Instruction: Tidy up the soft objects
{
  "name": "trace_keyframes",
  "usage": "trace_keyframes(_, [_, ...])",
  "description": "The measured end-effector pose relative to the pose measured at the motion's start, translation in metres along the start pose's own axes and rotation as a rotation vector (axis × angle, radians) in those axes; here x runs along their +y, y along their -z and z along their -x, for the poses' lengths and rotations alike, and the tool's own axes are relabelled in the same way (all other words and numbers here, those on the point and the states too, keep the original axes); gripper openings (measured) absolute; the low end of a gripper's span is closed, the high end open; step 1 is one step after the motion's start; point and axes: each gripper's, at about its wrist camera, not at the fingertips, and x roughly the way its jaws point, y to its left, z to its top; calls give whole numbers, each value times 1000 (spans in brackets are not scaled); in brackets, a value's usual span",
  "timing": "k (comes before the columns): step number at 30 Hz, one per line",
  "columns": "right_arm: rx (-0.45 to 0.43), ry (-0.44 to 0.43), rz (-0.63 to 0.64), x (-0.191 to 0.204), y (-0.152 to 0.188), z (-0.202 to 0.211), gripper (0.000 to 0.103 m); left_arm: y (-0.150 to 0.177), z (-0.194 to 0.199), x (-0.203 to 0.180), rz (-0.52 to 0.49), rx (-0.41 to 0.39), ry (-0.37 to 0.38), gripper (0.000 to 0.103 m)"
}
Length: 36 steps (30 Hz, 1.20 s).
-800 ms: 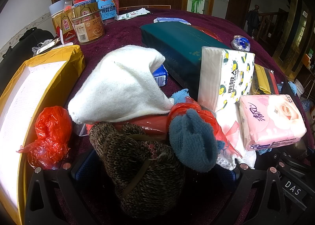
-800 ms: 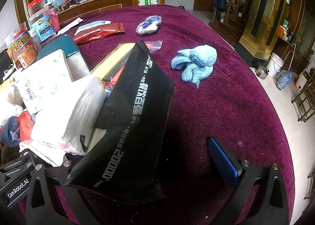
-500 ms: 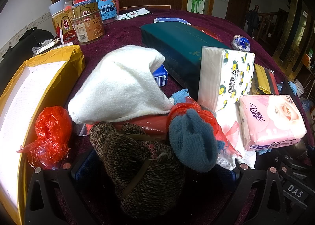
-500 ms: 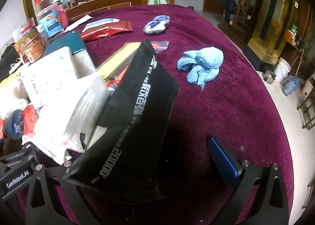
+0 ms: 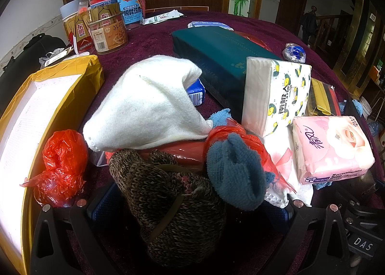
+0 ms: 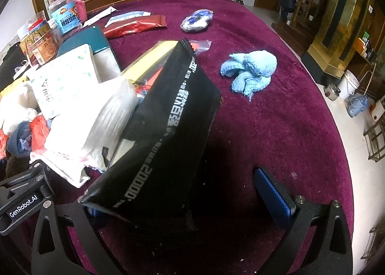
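Observation:
A brown knitted piece [image 5: 173, 205] lies between the wide-apart fingers of my left gripper [image 5: 190, 212], which is open. A dark blue knitted piece [image 5: 235, 174] rests on a red plastic bag just right of it, and a white knitted hat [image 5: 146, 106] lies behind. My right gripper [image 6: 185, 205] is open too; a black pouch [image 6: 163, 135] leans over its left finger, while the right pad [image 6: 274, 195] is bare above the purple cloth. A light blue knitted piece [image 6: 249, 70] lies alone farther out.
Tissue packs [image 5: 276, 97] [image 5: 332, 147], a dark green box [image 5: 216, 58], a yellow box [image 5: 36, 116], a crumpled red bag [image 5: 62, 162] and snack jars [image 5: 108, 32] crowd the table [image 6: 276, 118]. Its round edge drops to the floor on the right.
The right wrist view has drifted slightly, the scene sliding a little to the right. The left wrist view is unchanged.

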Motion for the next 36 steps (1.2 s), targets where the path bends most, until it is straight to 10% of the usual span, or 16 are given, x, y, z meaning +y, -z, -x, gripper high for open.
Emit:
trace_keyframes(18, [81, 40, 5, -4, 5, 12, 103, 8, 5, 5, -76, 59, 66, 103])
trace_keyframes(22, [-76, 67, 18, -8, 17, 61, 103, 9, 5, 5, -85, 57, 61, 103])
trace_keyframes(27, [-496, 78, -42, -18, 46, 137, 103, 6, 7, 2, -88, 58, 57, 103])
trace_keyframes(33, [-503, 85, -103, -25, 20, 123, 103, 8, 10, 4, -81, 53, 72, 100])
trace_keyframes(36, [-531, 121, -122, -28, 7, 110, 103, 11, 35, 24, 7, 27, 194, 95])
